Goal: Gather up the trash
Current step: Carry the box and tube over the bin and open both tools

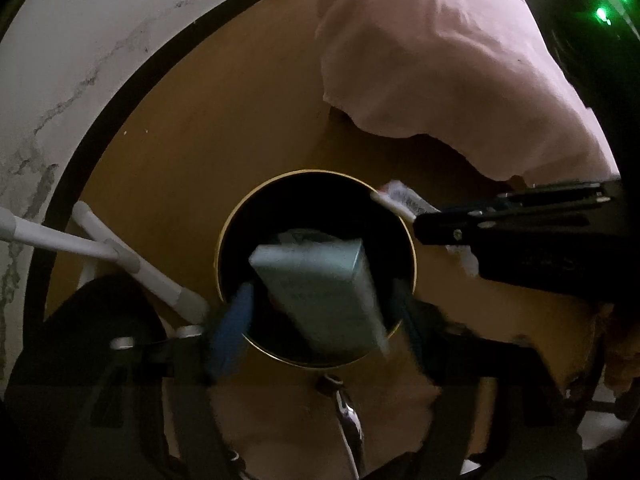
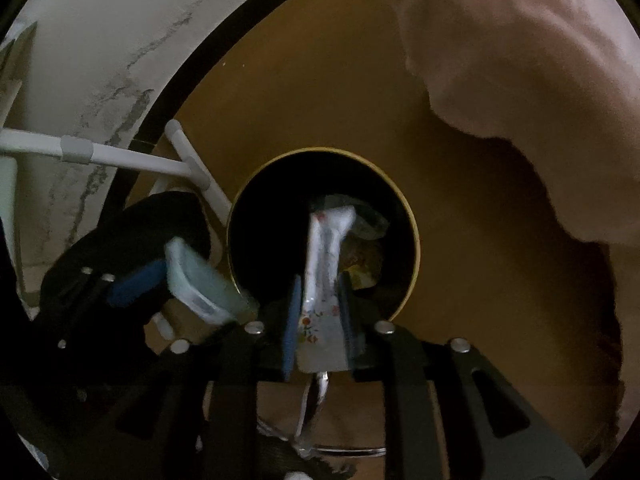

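Observation:
A round black bin with a gold rim (image 1: 224, 236) (image 2: 414, 240) stands on the brown floor. My left gripper (image 1: 320, 316) hovers over the bin mouth with a pale teal box (image 1: 324, 292) between its fingers (image 1: 232, 328); the jaws look wide, and the box is blurred. The box also shows at the bin's left edge in the right wrist view (image 2: 204, 288). My right gripper (image 2: 320, 316) is shut on a white floral wrapper (image 2: 324, 276) held over the bin mouth. That wrapper shows at the bin's right rim in the left wrist view (image 1: 400, 198). Crumpled trash (image 2: 364, 256) lies inside the bin.
A pink cloth (image 1: 440, 60) (image 2: 540, 80) hangs over the upper right. A white tube frame (image 1: 120, 252) (image 2: 132, 160) stands left of the bin. A white marbled surface with a black border (image 1: 72, 60) curves along the left.

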### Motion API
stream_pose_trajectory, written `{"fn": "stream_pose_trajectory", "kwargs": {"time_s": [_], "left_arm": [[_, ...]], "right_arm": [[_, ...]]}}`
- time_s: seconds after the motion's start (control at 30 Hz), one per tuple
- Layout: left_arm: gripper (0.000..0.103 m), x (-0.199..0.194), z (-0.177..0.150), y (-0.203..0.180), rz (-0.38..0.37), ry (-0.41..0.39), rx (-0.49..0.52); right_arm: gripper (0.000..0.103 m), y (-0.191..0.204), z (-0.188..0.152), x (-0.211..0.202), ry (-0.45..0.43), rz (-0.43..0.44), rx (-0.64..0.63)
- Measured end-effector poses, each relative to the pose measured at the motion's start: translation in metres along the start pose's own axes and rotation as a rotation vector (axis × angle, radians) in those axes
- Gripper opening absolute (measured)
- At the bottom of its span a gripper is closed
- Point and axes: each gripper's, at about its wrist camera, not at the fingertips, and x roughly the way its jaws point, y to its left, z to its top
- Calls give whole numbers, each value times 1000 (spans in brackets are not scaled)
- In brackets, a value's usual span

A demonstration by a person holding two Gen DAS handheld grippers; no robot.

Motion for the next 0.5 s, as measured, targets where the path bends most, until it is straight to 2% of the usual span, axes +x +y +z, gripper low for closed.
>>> {"fn": "stream_pose_trajectory", "kwargs": {"time_s": [0.03,0.07,0.17,0.23,0.3,0.37,0.4,0.43,0.5], "left_arm": [[96,-4,-1,0,-1,-19,-1],[96,-11,-5,-1,-2,-43,4],[96,-28,-9,-4,-18,-83,24],[96,-55,-12,-10,-47,-159,34],[96,-100,-16,-23,-90,-284,77],[96,-170,-24,-38,-115,-459,159],[96,-195,-29,-41,-119,-513,187],[96,-239,-36,-40,-113,-600,217],[97,-283,-45,-28,-84,-679,211]], "right_arm": [[59,0,1,-5,-16,-12,-9],[91,-3,3,-15,-58,-27,-11],[93,-15,7,-52,-168,-73,20],[93,-20,6,-89,-298,-176,43],[94,-17,-4,-144,-505,-321,57],[96,-3,-23,-202,-756,-422,76],[96,5,-34,-223,-856,-434,82],[96,19,-46,-247,-967,-422,89],[96,42,-57,-265,-1037,-346,69]]}}
